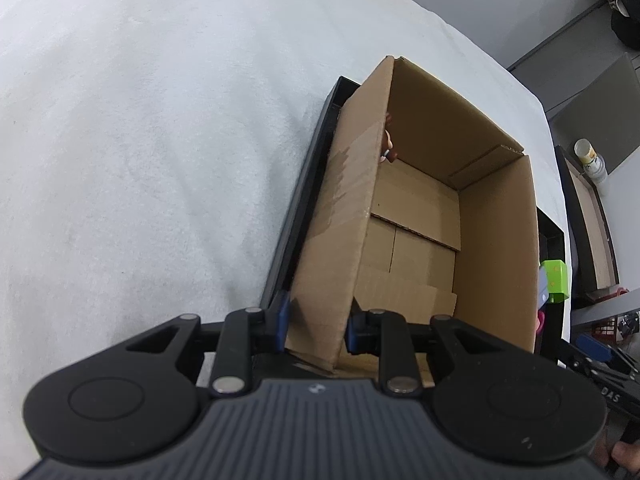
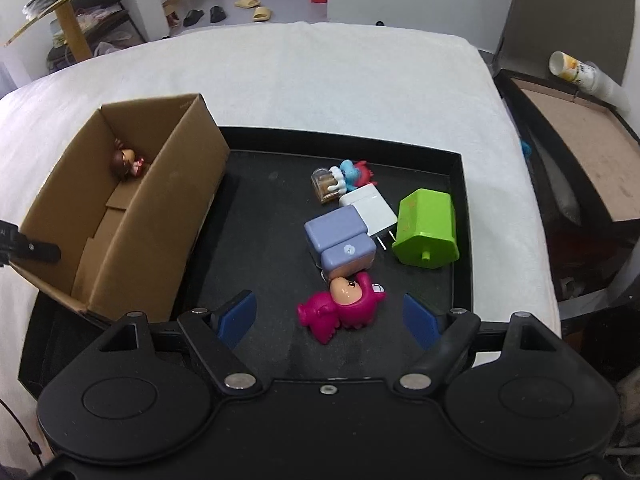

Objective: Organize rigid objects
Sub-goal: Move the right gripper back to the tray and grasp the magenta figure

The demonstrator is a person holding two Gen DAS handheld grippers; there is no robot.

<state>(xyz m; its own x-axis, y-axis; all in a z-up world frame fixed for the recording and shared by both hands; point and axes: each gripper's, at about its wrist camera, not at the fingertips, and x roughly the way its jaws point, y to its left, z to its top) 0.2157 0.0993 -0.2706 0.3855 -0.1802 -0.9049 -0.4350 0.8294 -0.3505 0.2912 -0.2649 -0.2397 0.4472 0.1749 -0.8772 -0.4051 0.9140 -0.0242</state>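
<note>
An open cardboard box (image 1: 496,248) (image 2: 132,216) stands on the left part of a black tray (image 2: 256,216). My left gripper (image 1: 316,320) is shut on the box's near wall, one blue pad on each side of it. A small brown-haired doll (image 2: 127,163) (image 1: 388,146) lies in the box's far corner. My right gripper (image 2: 328,298) hangs open over the tray's near side, and a pink figure (image 2: 344,312) lies between its fingertips, untouched. Beyond it lie a lavender toy (image 2: 340,240), a white charger plug (image 2: 372,210), a green toy (image 2: 426,228), a blue and red figure (image 2: 356,172) and a small glass bottle (image 2: 326,186).
The tray rests on a table under a white cloth (image 2: 320,80). To the right stands a second black tray with a brown lining (image 2: 580,148) and a paper cup (image 2: 572,70). A shelf (image 2: 72,20) and slippers (image 2: 252,6) show on the floor behind.
</note>
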